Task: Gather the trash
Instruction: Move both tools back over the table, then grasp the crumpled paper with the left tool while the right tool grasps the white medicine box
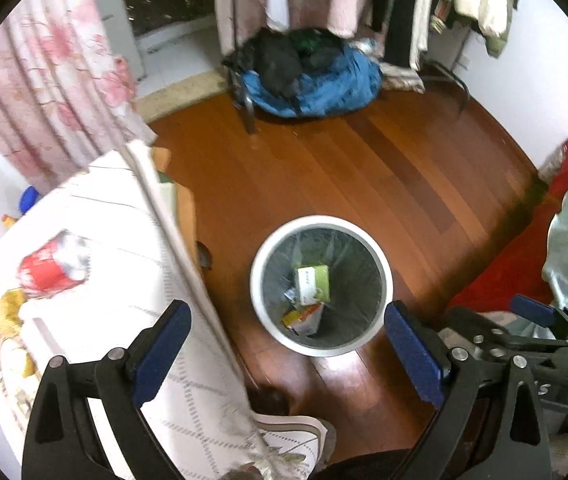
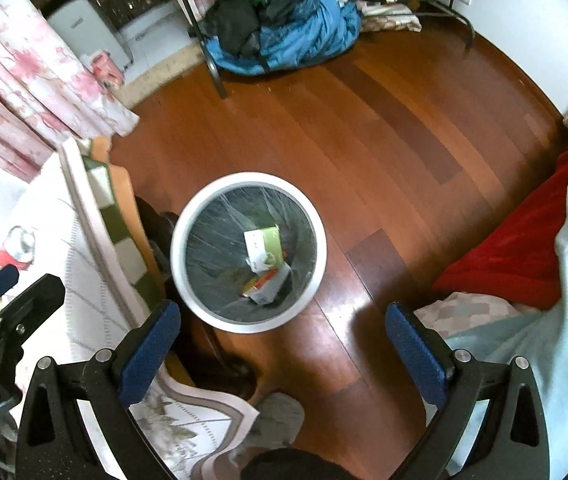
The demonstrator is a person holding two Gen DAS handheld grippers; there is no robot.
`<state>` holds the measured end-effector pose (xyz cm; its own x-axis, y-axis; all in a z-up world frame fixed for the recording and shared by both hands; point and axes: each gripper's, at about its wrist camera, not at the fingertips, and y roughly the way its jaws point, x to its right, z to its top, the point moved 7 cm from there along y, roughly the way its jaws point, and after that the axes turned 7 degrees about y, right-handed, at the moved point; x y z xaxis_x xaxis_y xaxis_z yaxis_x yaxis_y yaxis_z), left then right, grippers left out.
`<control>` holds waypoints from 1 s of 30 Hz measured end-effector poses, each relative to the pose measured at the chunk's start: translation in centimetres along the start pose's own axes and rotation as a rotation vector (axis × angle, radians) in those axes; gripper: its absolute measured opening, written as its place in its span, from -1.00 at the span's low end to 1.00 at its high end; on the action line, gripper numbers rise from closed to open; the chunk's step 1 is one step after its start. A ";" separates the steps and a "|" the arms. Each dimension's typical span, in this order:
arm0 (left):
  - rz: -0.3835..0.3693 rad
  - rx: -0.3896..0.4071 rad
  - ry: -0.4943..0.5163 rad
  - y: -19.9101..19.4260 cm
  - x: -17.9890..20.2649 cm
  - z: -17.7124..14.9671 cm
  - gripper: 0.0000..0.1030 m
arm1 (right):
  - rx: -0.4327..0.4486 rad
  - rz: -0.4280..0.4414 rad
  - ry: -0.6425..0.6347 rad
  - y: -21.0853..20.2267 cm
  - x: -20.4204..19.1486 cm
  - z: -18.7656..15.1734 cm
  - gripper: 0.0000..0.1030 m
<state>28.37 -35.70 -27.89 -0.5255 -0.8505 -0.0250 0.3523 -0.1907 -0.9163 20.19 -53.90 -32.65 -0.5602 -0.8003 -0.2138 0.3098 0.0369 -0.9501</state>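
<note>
The red can (image 1: 53, 265) lies on its side on the desk (image 1: 96, 216), on the white patterned cloth near the far left edge. It shows again, small and blurred, in the right wrist view (image 2: 18, 249). It appears to be thin metal with a pale, possibly crumpled end: judged light, fairly stiff across the ends, easily dented at the wall, and smooth enough to slip or roll. Recommended hold is across the middle of the body with moderate pressure. Yellow material (image 1: 9, 312) lies just beside it; whether wrapper or peel cannot be told.

The waste bin (image 1: 321, 285) stands on the wooden floor (image 1: 324, 152), beside the desk, lined with a dark bag. It already holds a green-and-white carton (image 1: 313, 283) and smaller packets (image 1: 302, 318). These are light card and need no further handling.

The left tool (image 1: 288, 344) is spread wide and carries nothing, positioned above the bin and desk edge. The right tool (image 2: 284, 344) is likewise spread wide and empty, over the floor near the bin.

A red blanket (image 2: 524, 248) lies to the right; a blue bundle (image 1: 316, 84) sits under the clothes rack beyond.
</note>
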 end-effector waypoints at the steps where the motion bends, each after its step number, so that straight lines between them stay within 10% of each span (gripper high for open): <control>1: 0.012 0.012 -0.013 -0.9 -0.7 0.0 0.92 | 0.017 0.012 -0.001 -1.1 -0.5 0.1 1.00; 13: 0.269 0.053 -0.351 -9.4 -21.8 -9.2 0.92 | 0.042 0.209 -0.241 -7.5 -17.7 -4.5 1.00; 18: 0.333 -0.061 -0.544 -7.9 -30.9 -19.4 0.92 | -0.068 0.273 -0.398 -3.0 -28.6 -10.5 0.96; 21: 0.355 -0.112 -0.631 -6.7 -34.6 -24.1 0.92 | -0.139 0.276 -0.478 0.7 -34.5 -13.9 0.57; 30: 0.326 -0.190 -0.749 -3.3 -39.8 -29.9 0.92 | -0.196 0.132 -0.649 9.7 -44.5 -18.0 0.55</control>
<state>24.96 13.44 -35.78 0.2572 -0.9622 -0.0892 0.2260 0.1496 -0.9626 34.30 -7.20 -36.43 0.0646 -0.9758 -0.2090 0.1654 0.2170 -0.9620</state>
